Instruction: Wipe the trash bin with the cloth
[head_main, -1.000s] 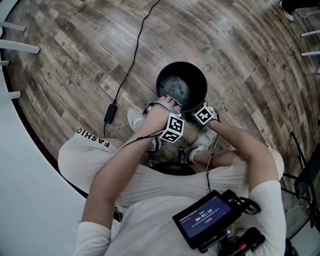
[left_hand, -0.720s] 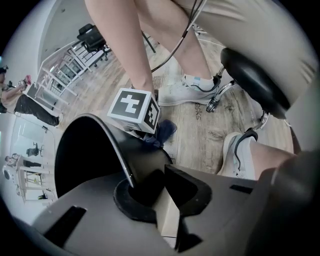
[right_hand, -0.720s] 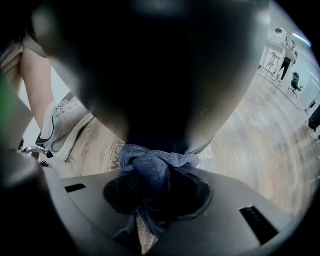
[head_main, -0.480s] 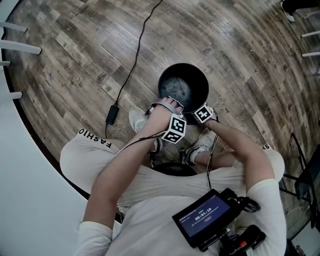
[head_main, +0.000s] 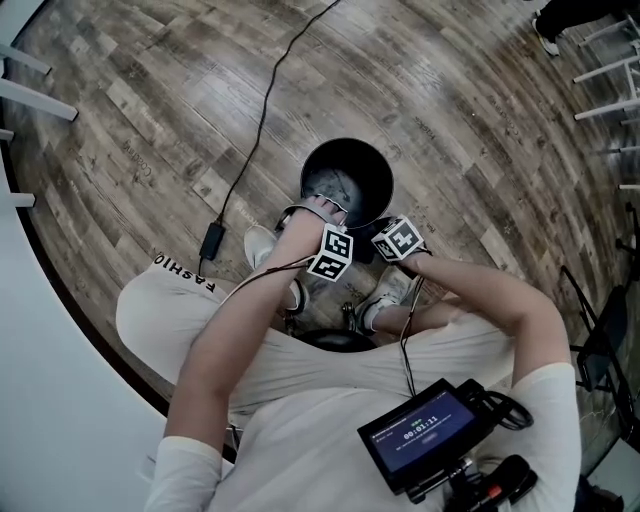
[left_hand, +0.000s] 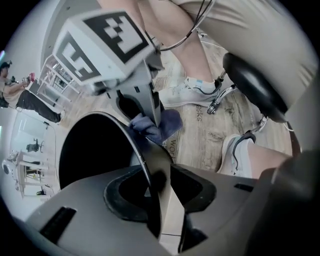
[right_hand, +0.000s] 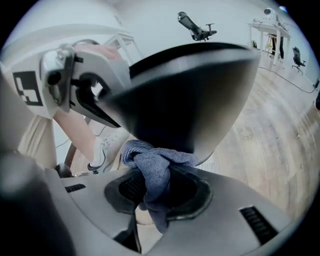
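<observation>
Right tongs (right_hand: 154, 196) on cloth (right_hand: 159, 167), apparently down-tilted

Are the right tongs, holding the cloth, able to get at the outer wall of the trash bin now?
Probably yes. The right tongs are shut on the cloth, and the cloth seems to lie against the outer wall of the trash bin, with nothing between them.
</observation>
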